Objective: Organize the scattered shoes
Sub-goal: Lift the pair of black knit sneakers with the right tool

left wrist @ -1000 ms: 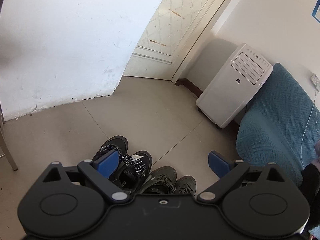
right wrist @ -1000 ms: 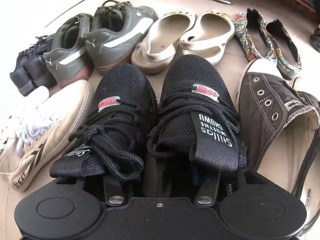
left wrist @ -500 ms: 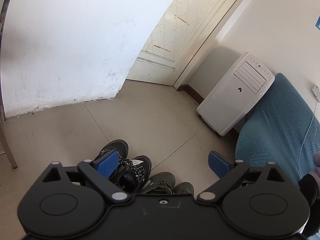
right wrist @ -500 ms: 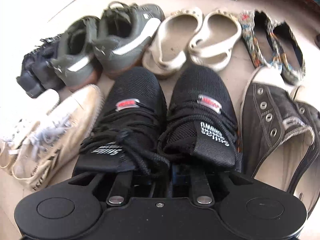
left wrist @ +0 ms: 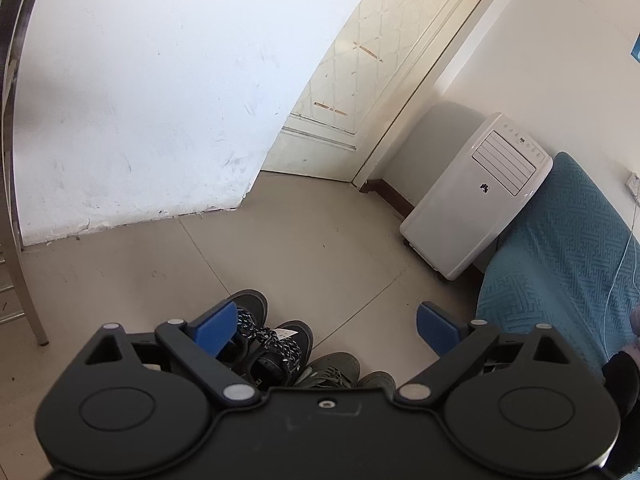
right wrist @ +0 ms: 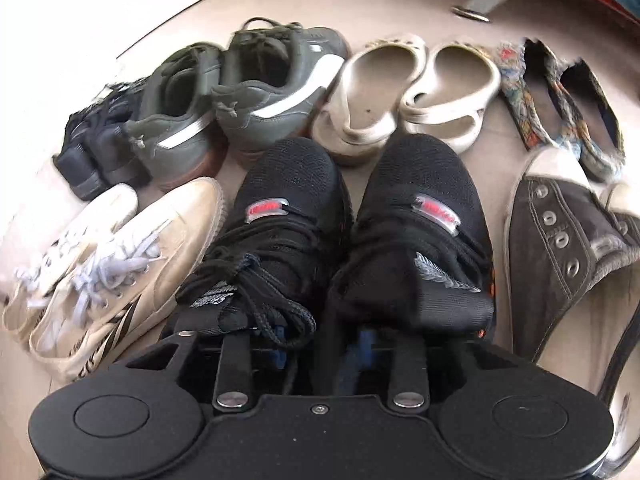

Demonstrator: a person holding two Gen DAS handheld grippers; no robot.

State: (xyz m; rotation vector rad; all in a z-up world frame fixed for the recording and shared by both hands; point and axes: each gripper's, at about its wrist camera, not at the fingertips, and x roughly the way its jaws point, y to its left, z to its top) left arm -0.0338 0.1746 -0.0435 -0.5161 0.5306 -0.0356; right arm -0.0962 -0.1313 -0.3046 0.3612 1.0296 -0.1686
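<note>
A pair of black mesh sneakers (right wrist: 288, 200) stands side by side on the floor in the right wrist view, toes pointing away. My right gripper (right wrist: 322, 338) reaches in under their tongues, one blue pad (right wrist: 280, 336) in each shoe. Its jaws are opening, with the shoes' inner walls between them, and the pads do not seem to press. My left gripper (left wrist: 326, 320) hangs open over the floor with nothing between its fingers. Below it are black shoes with speckled laces (left wrist: 276, 344) and the olive sneakers (left wrist: 336, 364).
Behind the black pair stand olive sneakers (right wrist: 276, 92), cream clogs (right wrist: 380, 92), patterned flats (right wrist: 560, 100) and dark shoes (right wrist: 92, 148). White sneakers (right wrist: 132, 256) flank it left, a dark canvas shoe (right wrist: 560, 248) right. A white air cooler (left wrist: 476, 196), a teal sofa (left wrist: 560, 260) and a chair leg (left wrist: 24, 280) border the floor.
The right gripper's fingers came together between the two black sneakers, then spread apart again. The shoes stay on the floor. The left gripper's view has barely shifted.
</note>
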